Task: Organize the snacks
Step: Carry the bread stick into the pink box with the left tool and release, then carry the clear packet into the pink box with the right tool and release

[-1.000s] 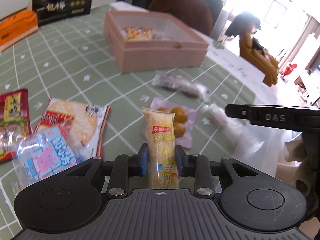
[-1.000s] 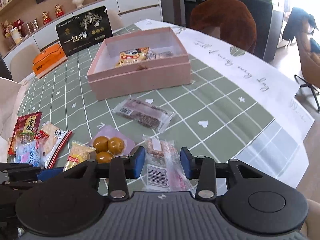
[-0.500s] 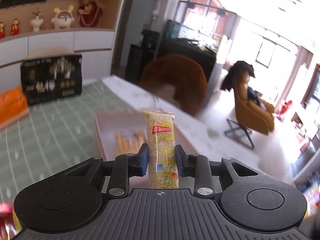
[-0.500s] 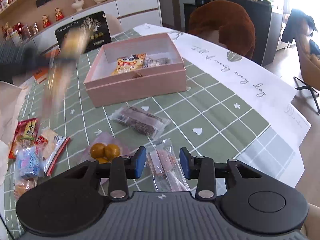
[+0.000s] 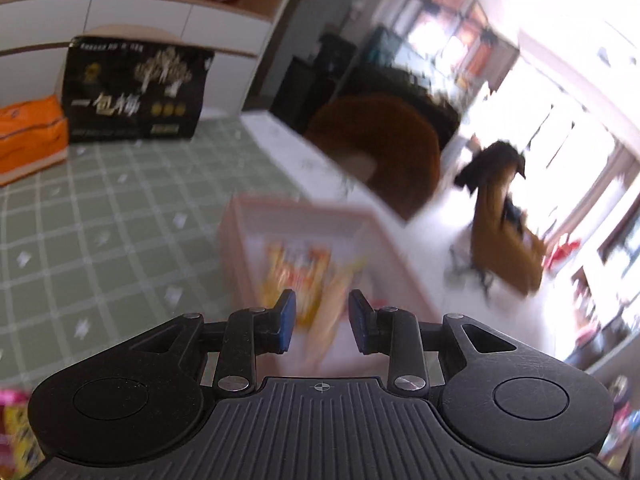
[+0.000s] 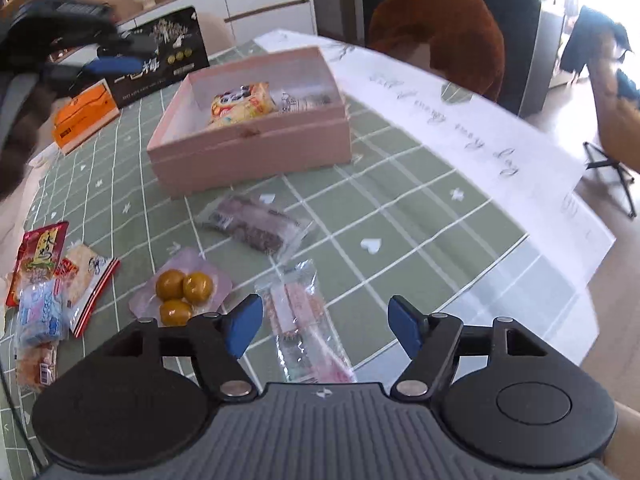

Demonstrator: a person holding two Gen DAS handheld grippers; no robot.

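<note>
Hovering above the pink box (image 5: 240,248), left tongs (image 5: 322,322) spread, gripping nothing; a blurred snack bar (image 5: 334,300) sits just beyond their tips. Right tongs (image 6: 324,328) spread wide, a clear-wrapped snack (image 6: 300,316) lying between the tips.

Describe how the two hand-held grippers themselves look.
Left hand-held gripper: matte black ribbed plastic body, two round discs, silver pivot screws, blue finger pads, small crosshair mark. Right hand-held gripper: the same build, blue pads. No cables or sleeves show.
</note>
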